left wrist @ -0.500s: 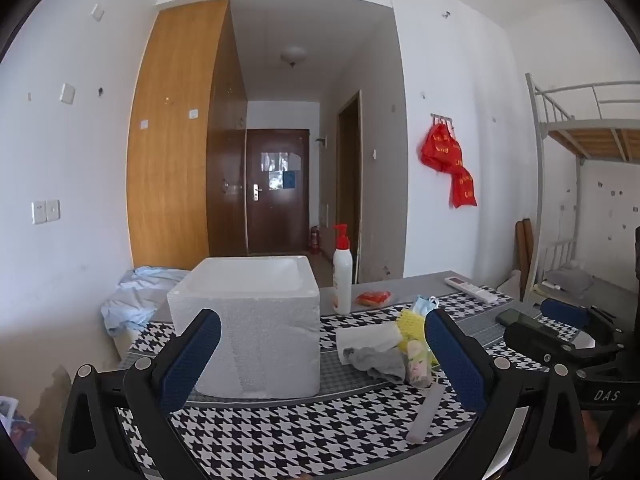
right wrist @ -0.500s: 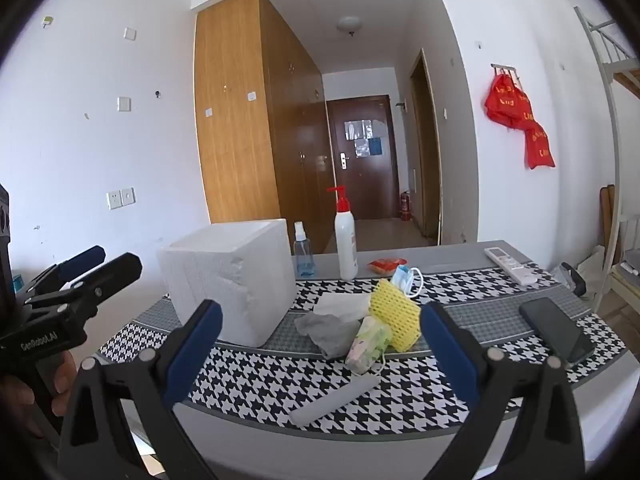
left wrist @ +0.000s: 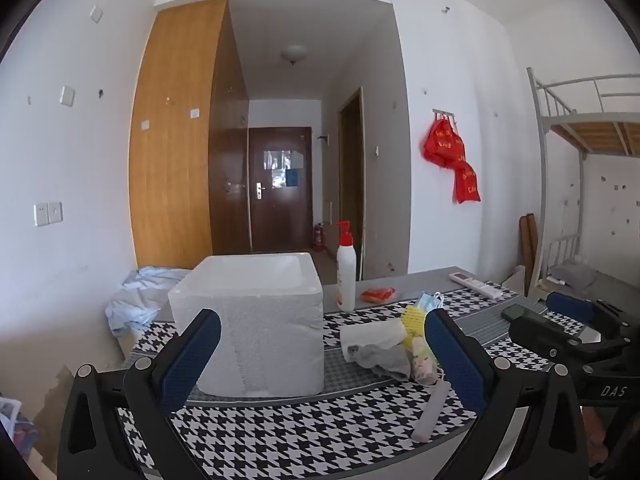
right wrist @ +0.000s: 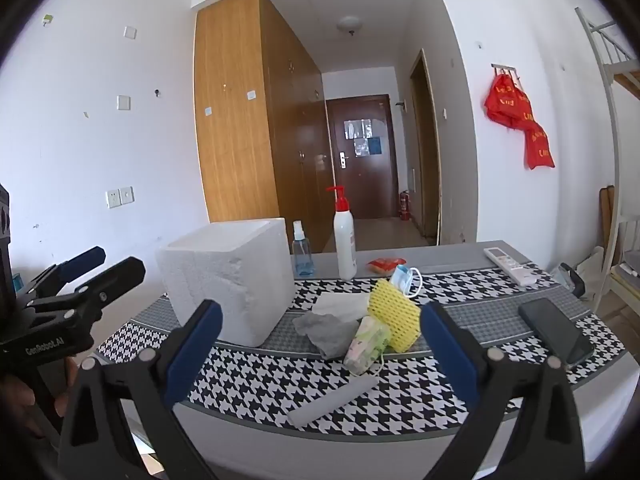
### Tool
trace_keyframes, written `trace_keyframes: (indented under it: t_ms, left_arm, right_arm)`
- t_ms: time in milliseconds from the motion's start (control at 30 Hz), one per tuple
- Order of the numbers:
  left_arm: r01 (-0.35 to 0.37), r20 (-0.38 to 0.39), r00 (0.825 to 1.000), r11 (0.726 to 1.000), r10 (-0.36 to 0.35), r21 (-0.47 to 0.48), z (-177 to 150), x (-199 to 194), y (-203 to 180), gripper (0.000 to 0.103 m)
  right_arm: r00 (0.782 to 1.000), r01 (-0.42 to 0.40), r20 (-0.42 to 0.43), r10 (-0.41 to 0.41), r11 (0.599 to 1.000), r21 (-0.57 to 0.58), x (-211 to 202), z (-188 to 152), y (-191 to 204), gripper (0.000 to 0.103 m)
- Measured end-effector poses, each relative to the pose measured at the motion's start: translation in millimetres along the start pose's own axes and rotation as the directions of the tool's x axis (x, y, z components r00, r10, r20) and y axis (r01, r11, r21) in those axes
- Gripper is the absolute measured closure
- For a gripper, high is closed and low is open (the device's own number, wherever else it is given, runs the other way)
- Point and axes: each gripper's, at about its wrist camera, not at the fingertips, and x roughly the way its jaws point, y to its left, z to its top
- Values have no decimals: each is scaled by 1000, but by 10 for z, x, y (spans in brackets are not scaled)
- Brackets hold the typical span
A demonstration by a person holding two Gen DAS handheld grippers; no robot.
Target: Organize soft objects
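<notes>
A white foam box (left wrist: 256, 320) (right wrist: 228, 280) stands open-topped on the houndstooth table mat. To its right lies a pile of soft things: a grey cloth (right wrist: 324, 330), a white tissue (right wrist: 340, 304), a yellow foam net (right wrist: 394, 312), a soft tissue pack (right wrist: 366, 344) and a blue face mask (right wrist: 402, 276). A grey foam stick (right wrist: 332, 400) lies nearer the front edge. My left gripper (left wrist: 320, 320) hangs open before the box, holding nothing. My right gripper (right wrist: 320, 310) is open too, facing the pile from short of the table edge.
At the back of the table stand a white pump bottle (right wrist: 345, 240) and a small spray bottle (right wrist: 301, 254), beside a red packet (right wrist: 386, 265). A remote (right wrist: 508, 266) and a phone (right wrist: 556, 330) lie at the right. Blue cloth (left wrist: 136, 300) is heaped left of the table.
</notes>
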Motion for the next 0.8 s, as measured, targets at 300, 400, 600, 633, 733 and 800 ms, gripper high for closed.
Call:
trace_keyframes:
  t_ms: [300,400,600,633,733,800]
  left_arm:
    - [22,-7,1000,1000,-22,13,34,-14,-43,1]
    - [18,-7,1000,1000,-18,14,34,-24,-38,1]
    - [15,-12,1000,1000,-14,8,46,-15,-30,1]
    - [15,-13,1000,1000,-15,7,52,-12,-22,1]
    - [14,-11,1000,1000,-14,7,51,-10,-10,1]
    - [13,-14,1000,1000,-13,8,49,-6,-10,1]
  right_arm:
    - [1000,-13,-9,13,1000,18,5,-22,-24,2]
    - [1000,-2,-3,3,1000,7,-1,-22,-8,2]
    - [1000,7,-2,-7,1000,1,-3,-27,2,2]
    - [1000,6,-2,-6,1000,1,1,-28,-2,2]
    - [1000,7,0,-7,1000,-3,1,-28,5,2]
    - [1000,7,3,-7,1000,-6,-4,-30,10,2]
